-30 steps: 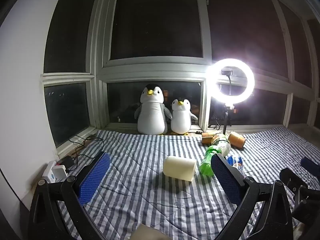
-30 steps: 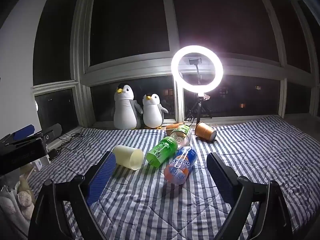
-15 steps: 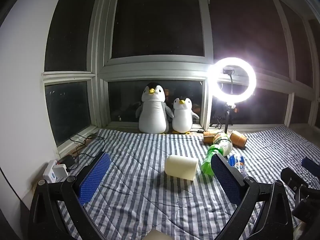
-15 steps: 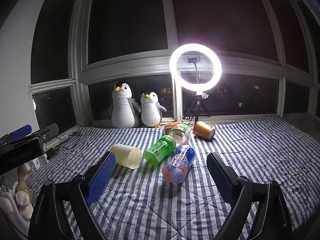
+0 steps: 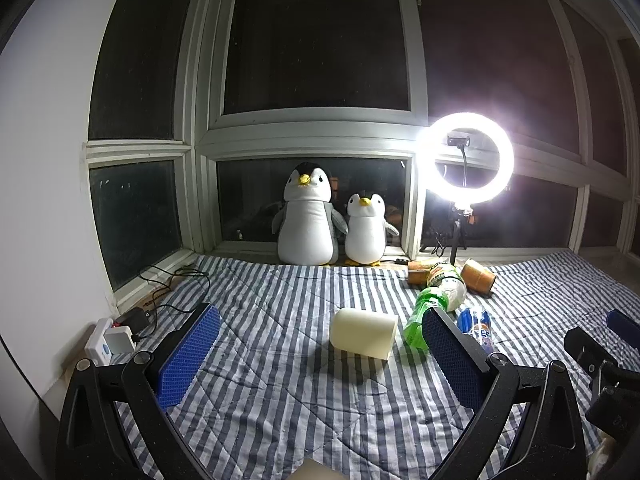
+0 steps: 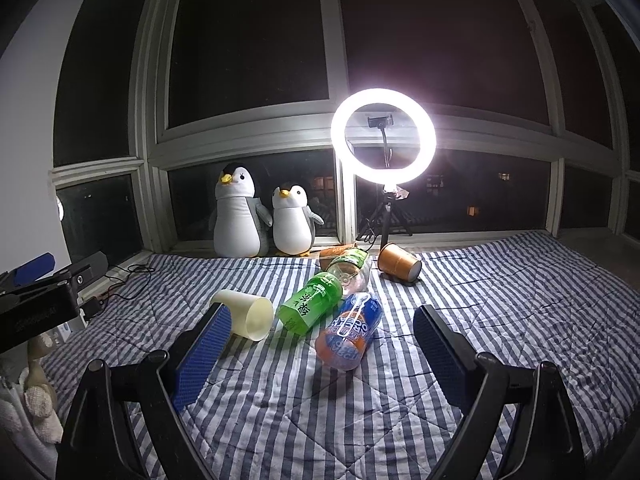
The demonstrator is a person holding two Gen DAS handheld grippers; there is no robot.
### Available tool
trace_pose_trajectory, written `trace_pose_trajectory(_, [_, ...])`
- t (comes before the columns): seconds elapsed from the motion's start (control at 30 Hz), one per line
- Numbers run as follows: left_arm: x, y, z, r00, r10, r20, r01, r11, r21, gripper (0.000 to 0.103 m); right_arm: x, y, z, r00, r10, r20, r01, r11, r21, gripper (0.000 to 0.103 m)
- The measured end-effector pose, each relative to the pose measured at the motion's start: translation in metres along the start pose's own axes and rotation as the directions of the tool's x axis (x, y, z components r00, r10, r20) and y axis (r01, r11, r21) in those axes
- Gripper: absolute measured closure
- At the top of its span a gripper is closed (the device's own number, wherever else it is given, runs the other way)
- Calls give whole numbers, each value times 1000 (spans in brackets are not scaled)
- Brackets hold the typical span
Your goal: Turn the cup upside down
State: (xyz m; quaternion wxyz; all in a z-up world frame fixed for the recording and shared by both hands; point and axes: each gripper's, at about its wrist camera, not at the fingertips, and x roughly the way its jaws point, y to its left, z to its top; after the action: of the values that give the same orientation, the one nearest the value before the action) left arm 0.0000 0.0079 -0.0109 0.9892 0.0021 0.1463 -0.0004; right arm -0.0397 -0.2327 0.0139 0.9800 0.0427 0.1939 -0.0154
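Left wrist view: your left gripper (image 5: 320,354) spread wide, nothing between pads. Cream cup (image 5: 363,333) on its side on striped quilt (image 5: 280,400), ahead, untouched; flip not started. Interior hidden here.

Right wrist view: your right gripper (image 6: 322,354) wide, empty. Cup (image 6: 245,316) far left, mouth facing right, looks empty. Green bottle (image 6: 311,302) just beside it.

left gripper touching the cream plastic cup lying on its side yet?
Apart. In the left wrist view the cream plastic cup lies beyond the open left gripper, with striped quilt visible between it and both pads.
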Motion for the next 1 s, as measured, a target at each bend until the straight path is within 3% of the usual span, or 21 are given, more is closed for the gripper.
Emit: trace_pose_trajectory(1.0, [8, 3, -4, 999, 14, -35, -15, 1000, -22, 1, 6, -6, 1, 999, -29, -15, 29, 1000, 8, 13])
